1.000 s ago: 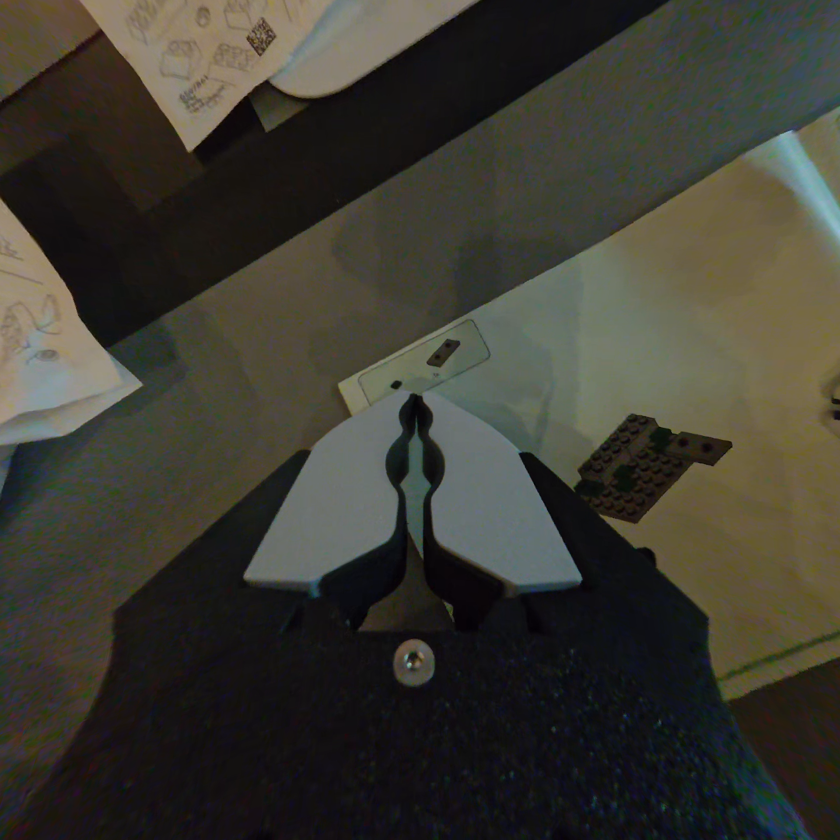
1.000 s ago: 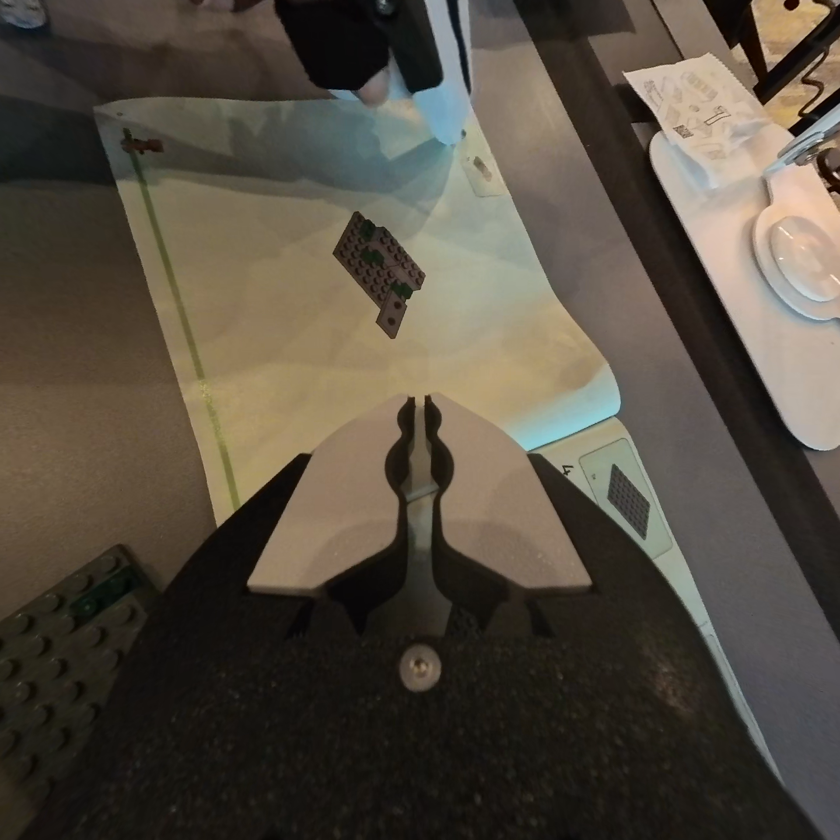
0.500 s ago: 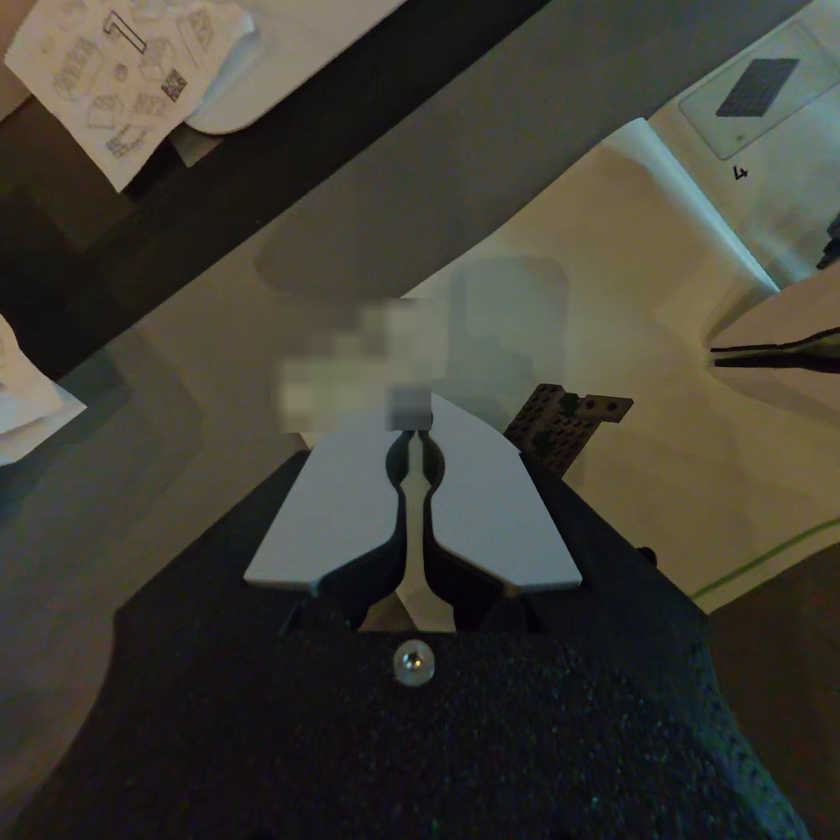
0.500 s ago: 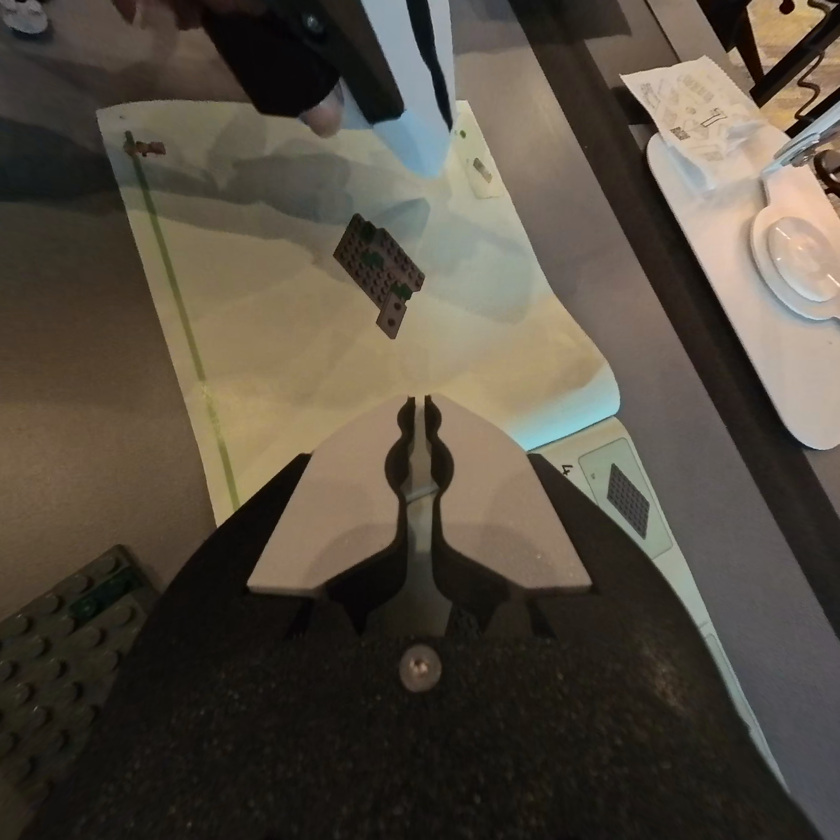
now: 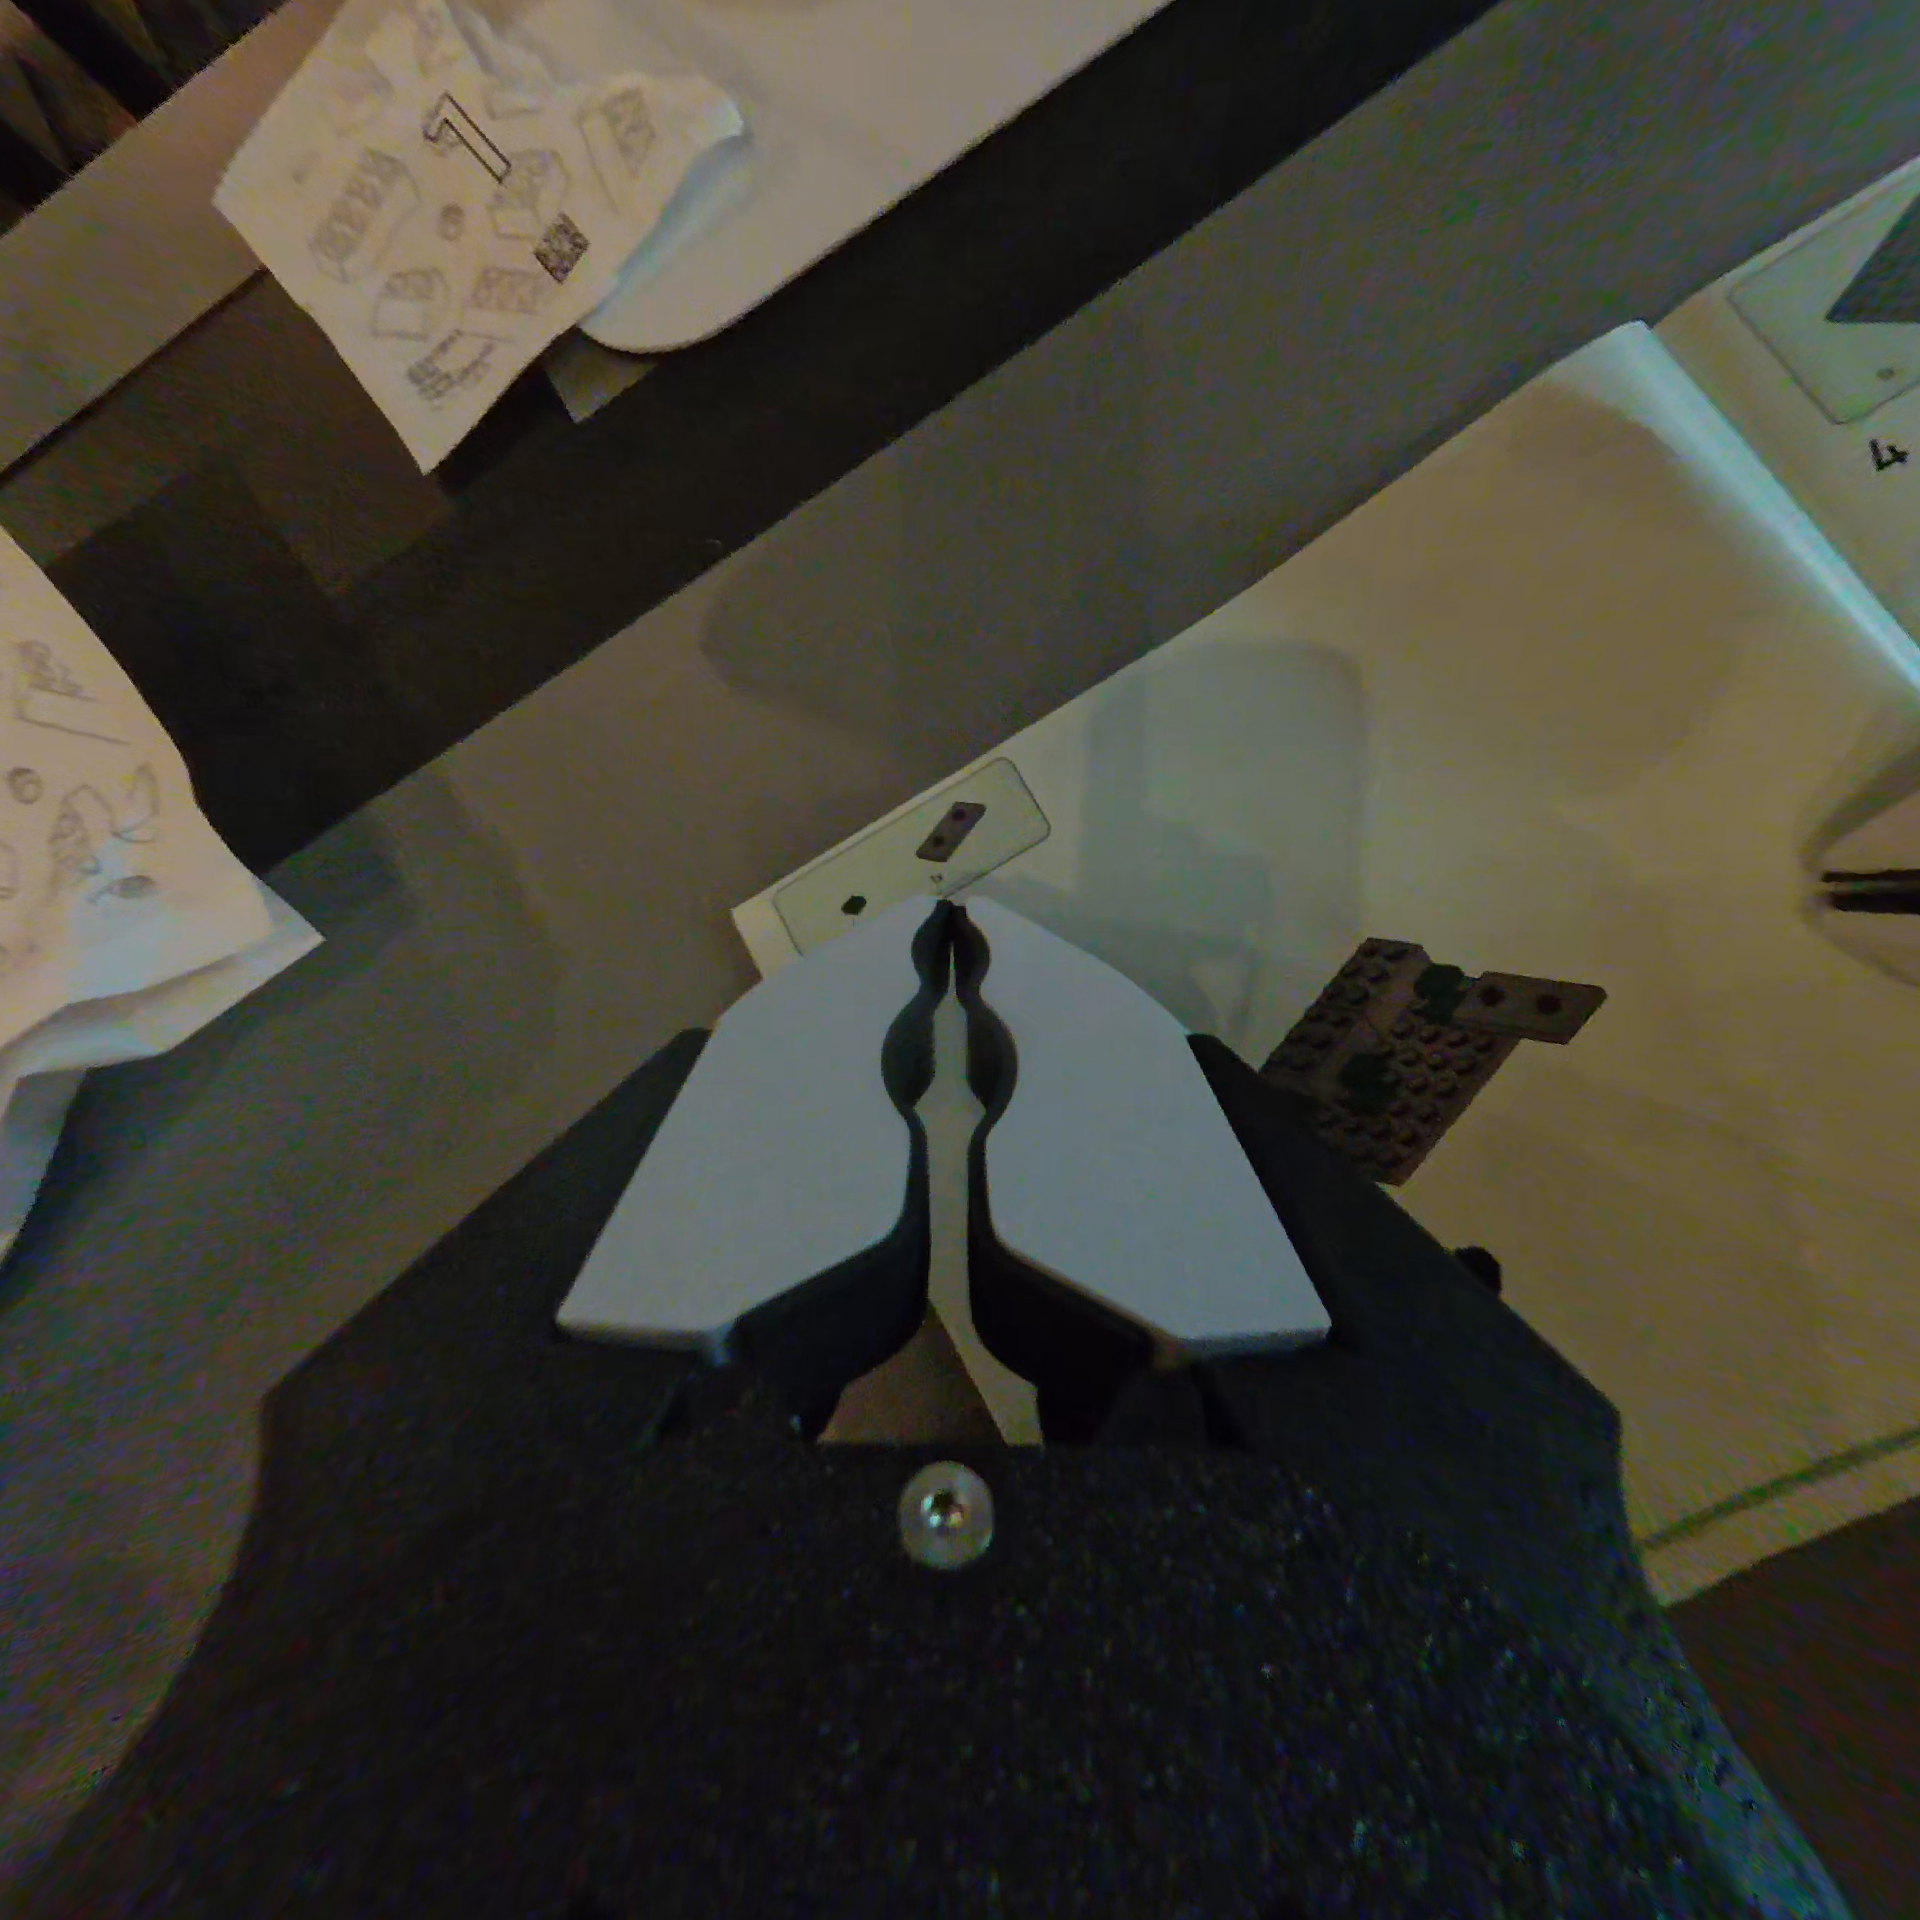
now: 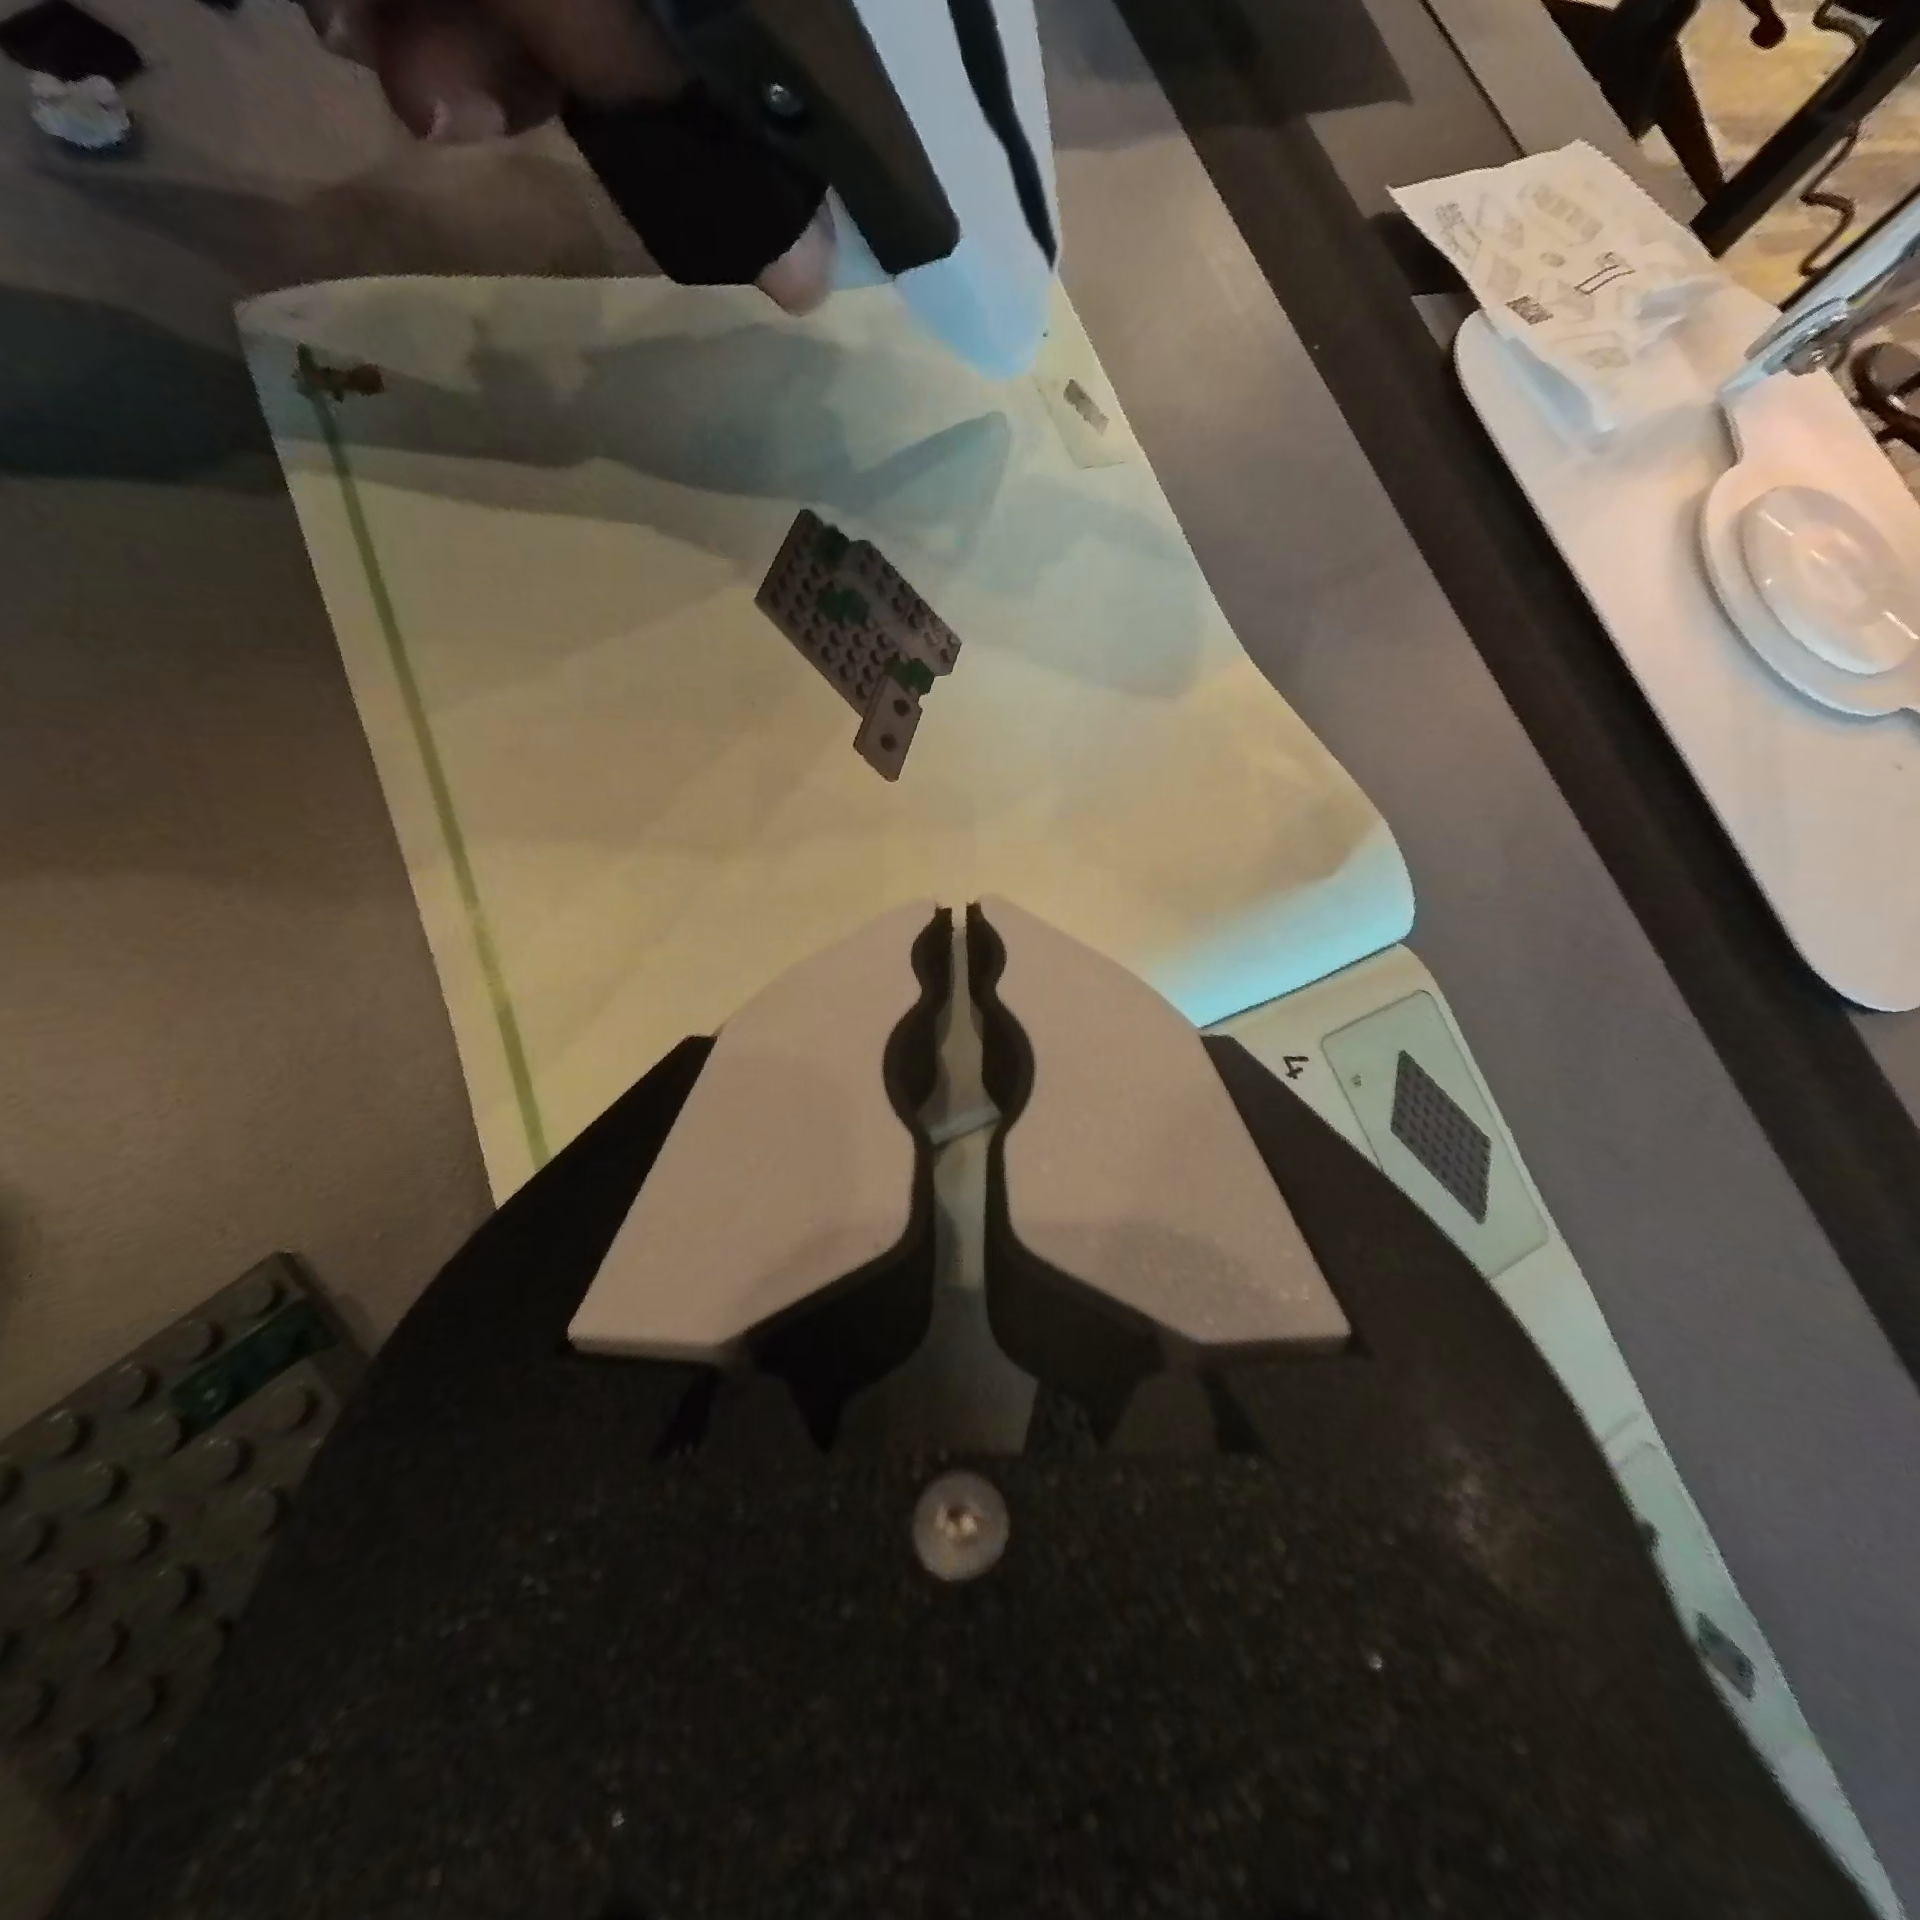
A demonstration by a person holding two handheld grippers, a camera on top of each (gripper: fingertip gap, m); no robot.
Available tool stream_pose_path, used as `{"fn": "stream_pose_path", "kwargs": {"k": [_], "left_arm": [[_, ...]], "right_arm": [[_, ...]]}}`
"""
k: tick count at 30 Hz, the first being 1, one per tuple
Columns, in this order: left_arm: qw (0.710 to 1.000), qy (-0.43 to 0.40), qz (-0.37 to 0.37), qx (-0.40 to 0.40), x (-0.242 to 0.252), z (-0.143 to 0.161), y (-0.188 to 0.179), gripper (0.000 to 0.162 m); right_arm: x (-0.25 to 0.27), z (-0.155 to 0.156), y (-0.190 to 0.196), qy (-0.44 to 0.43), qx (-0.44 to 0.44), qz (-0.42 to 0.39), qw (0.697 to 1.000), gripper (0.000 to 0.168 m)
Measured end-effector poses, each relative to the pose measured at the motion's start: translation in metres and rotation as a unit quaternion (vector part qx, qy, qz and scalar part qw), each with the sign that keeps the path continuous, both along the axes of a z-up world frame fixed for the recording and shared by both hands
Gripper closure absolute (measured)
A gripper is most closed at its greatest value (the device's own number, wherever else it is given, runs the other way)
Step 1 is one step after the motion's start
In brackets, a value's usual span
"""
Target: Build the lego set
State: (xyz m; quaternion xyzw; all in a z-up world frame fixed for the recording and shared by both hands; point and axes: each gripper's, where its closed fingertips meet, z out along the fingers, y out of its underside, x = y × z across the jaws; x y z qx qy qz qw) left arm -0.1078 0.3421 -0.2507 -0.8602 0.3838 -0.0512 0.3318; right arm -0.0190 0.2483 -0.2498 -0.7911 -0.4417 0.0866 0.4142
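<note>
We see one instruction booklet (image 6: pixel 727 852) and two empty grippers, left gripper (image 5: pixel 951 909) and right gripper (image 6: pixel 958 909), jaws closed, near its edges; bare page surrounds them.

Ahead of the right gripper (image 6: pixel 958 909): bare booklet (image 6: pixel 644 831) page, nothing in the way. Farther ahead, slightly left of the fingertips, flat printed build (image 6: pixel 857 634), no obstacle. Beyond that, left gripper (image 6: pixel 982 343) hanging over the page's far edge, blocking the straight line outward. Low left of the fingers, studded plate (image 6: pixel 125 1496) on the table. Off to the right, past the dark table edge, white tray (image 6: pixel 1621 665) with a paper bag (image 6: pixel 1548 249).

Ahead of the left gripper (image 5: pixel 951 912): page corner, then open grey table (image 5: pixel 540 935). Far left, crumpled paper (image 5: pixel 94 852).
</note>
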Motion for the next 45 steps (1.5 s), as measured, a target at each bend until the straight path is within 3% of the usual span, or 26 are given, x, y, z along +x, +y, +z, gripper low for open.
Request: {"fn": "stream_pose_path", "kwargs": {"k": [1,11,15,25,35,45], "left_arm": [[1.0,0.0,0.0,-0.001,0.0,0.0,0.0,0.162],[1.0,0.009,-0.017,-0.013,0.001,-0.008,-0.017,0.162],[1.0,0.007,-0.02,-0.01,-0.002,-0.007,-0.02,0.162],[0.999,-0.007,-0.052,0.005,0.003,-0.007,-0.046,0.162],[0.995,0.034,-0.083,0.047,0.0,-0.007,-0.085,0.162],[0.997,0.003,-0.071,0.022,-0.017,-0.007,-0.127,0.162]], "right_arm": [[0.0,0.001,0.0,0.004,-0.001,-0.001,1.0,0.166],[0.028,0.018,0.04,0.02,-0.072,0.024,0.997,0.145],[0.048,0.003,0.045,-0.059,-0.119,0.04,0.99,0.149],[0.077,-0.005,-0.01,-0.067,-0.09,0.001,0.994,0.168],[0.071,-0.004,-0.053,-0.064,-0.058,-0.016,0.996,0.168],[0.06,-0.004,-0.081,-0.038,-0.049,-0.02,0.998,0.168]]}}
